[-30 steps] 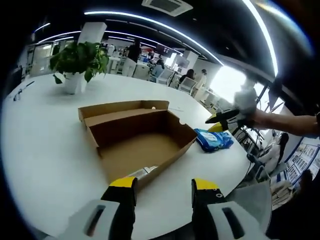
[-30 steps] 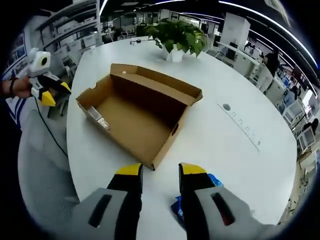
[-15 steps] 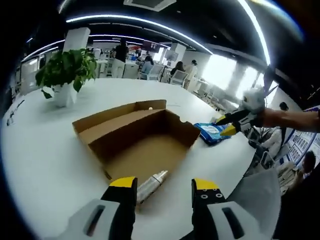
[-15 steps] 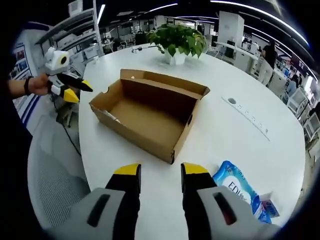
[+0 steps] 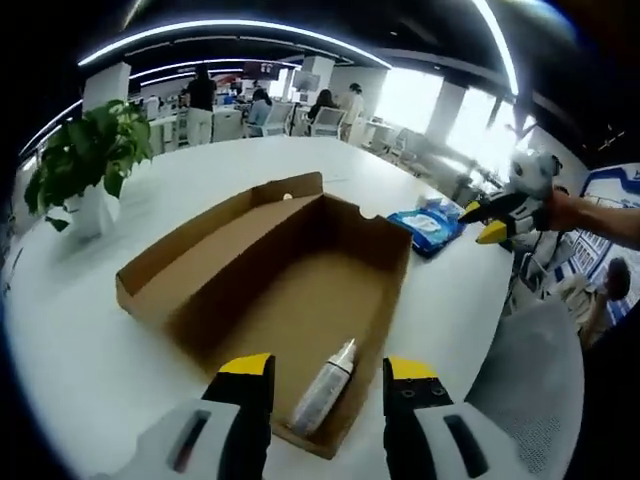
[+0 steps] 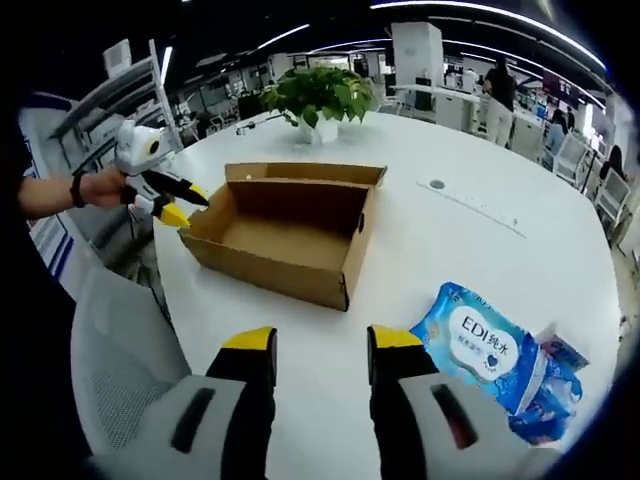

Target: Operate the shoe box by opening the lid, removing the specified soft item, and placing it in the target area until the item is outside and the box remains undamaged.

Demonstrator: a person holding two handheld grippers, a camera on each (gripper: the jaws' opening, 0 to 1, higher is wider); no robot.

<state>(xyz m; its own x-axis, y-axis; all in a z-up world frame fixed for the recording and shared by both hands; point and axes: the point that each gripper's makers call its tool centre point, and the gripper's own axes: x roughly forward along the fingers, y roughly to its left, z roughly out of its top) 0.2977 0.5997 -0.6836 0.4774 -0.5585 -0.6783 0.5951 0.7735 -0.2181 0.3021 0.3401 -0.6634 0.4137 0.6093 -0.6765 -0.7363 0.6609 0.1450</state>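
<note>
Blue wet-wipes pack [image 6: 487, 343] lies on the white table [image 6: 430, 230], outside and well apart from the open shoe box [image 6: 285, 232]; looks light, squashy, slippery film, best pinched at a crimped end. Left gripper [image 5: 325, 372] and right gripper [image 6: 322, 345] both empty, jaws apart; a small bottle [image 5: 322, 385] sits in the box.

Beyond the left jaws, the open shoe box [image 5: 262, 290] held a bottle [image 5: 325, 385]; bare counter [image 6: 400, 230] lay ahead of the right jaws, wipes pack [image 6: 487, 344] beside them.
</note>
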